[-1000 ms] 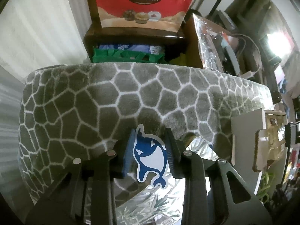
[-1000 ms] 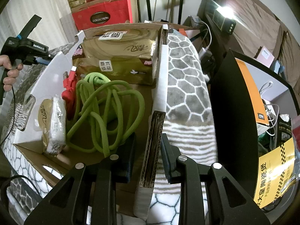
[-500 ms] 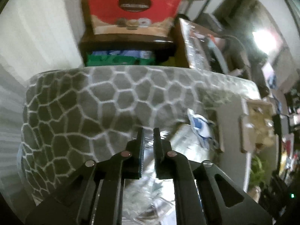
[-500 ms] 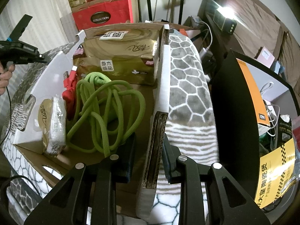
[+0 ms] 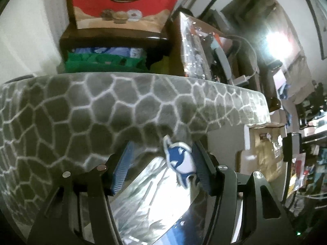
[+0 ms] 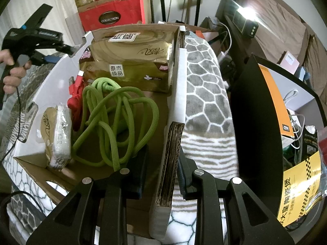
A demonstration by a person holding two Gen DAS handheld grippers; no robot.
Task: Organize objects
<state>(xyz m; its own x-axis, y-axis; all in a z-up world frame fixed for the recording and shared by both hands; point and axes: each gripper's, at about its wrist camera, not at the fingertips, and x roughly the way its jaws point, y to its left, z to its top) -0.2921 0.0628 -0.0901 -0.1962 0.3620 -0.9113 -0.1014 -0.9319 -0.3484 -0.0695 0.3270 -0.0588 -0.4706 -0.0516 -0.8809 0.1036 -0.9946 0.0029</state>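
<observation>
In the left wrist view my left gripper (image 5: 161, 159) is open over a shiny silver foil bag (image 5: 151, 196) with a blue and white whale sticker (image 5: 180, 160) close to the right finger. The bag lies on a grey honeycomb blanket (image 5: 81, 110). In the right wrist view my right gripper (image 6: 161, 169) is shut on the right wall (image 6: 170, 143) of an open cardboard box. The box holds a green rope (image 6: 114, 122), a red cable (image 6: 74, 94), gold tissue packs (image 6: 130, 61) and a small wrapped tissue pack (image 6: 59, 134). The left gripper also shows beside the box's far left corner (image 6: 51, 49).
A red "Collection" box (image 5: 122, 2) stands on a dark shelf behind the blanket. The cardboard box's white side (image 5: 224, 143) is at the right in the left wrist view. A black and orange carton (image 6: 261, 122) stands right of the box. Clutter and cables lie beyond.
My left gripper was open around the whale sticker, shut half a second ago with the bag off to the right, and is open over the bag again. The right gripper has held still.
</observation>
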